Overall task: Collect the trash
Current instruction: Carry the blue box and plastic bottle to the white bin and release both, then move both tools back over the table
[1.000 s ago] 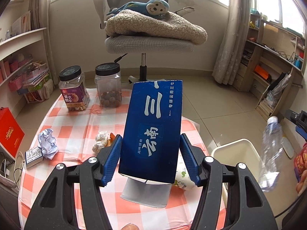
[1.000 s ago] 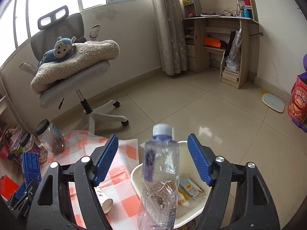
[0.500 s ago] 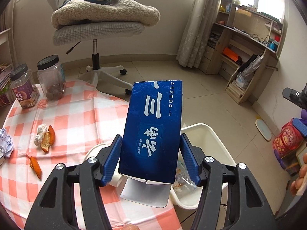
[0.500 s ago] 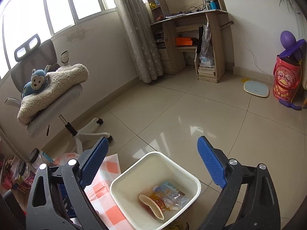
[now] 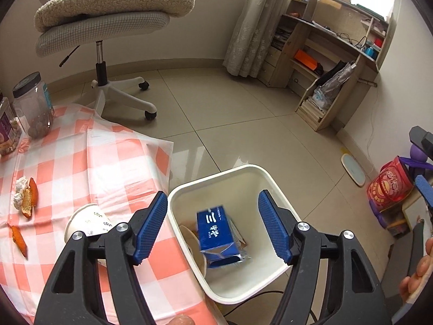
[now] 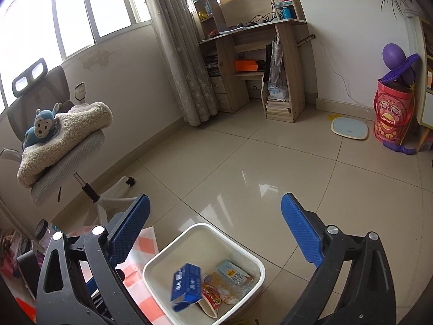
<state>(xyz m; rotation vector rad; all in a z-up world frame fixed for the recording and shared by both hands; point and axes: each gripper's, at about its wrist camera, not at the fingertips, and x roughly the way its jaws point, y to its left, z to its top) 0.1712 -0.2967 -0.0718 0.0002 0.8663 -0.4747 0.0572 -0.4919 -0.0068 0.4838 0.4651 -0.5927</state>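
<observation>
A white trash bin [image 5: 266, 178] [image 6: 238, 249] stands on the floor beside the table. A blue carton [image 5: 215, 230] [image 6: 186, 284] is inside the bin, blurred in motion, among a paper cup and wrappers [image 6: 230, 281]. My left gripper [image 5: 213, 226] is open and empty right above the bin. My right gripper [image 6: 213, 233] is open and empty, higher over the bin. On the checked tablecloth [image 5: 81, 168] lie a paper cup [image 5: 86, 222], a crumpled tissue with orange peel [image 5: 25, 197] and another peel piece [image 5: 19, 239].
Two lidded jars [image 5: 33, 105] stand at the table's far left. An office chair [image 5: 102, 27] with a blanket and a toy monkey [image 6: 40, 128] stands behind the table. A desk shelf [image 6: 257, 54], a scale [image 6: 350, 128] and a red drum [image 6: 393, 116] line the walls.
My left gripper opened and let the blue carton fall into the bin. My right gripper, which dropped the plastic bottle a second ago, stays open and has risen a little.
</observation>
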